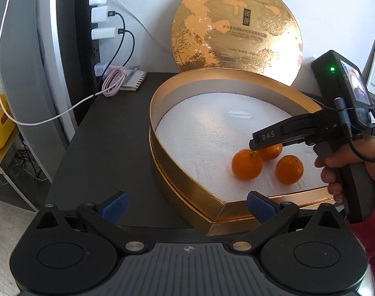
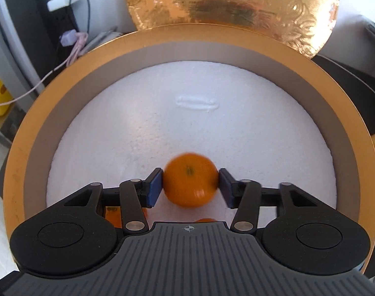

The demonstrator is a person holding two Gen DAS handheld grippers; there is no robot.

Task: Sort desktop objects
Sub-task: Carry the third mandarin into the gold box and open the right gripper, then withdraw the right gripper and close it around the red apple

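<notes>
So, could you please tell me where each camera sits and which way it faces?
Left wrist: behind the open left tongs, facing the gold box, three oranges and a hand holding the right tongs.
Right wrist: above the box's foam floor; its tongs flank an orange.
Shared: box, oranges, gold lid.

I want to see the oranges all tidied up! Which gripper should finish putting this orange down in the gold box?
The right gripper. The orange sits between its blue pads, over the white foam inside the gold box. The left gripper is open and empty, outside the box's near edge.
</notes>
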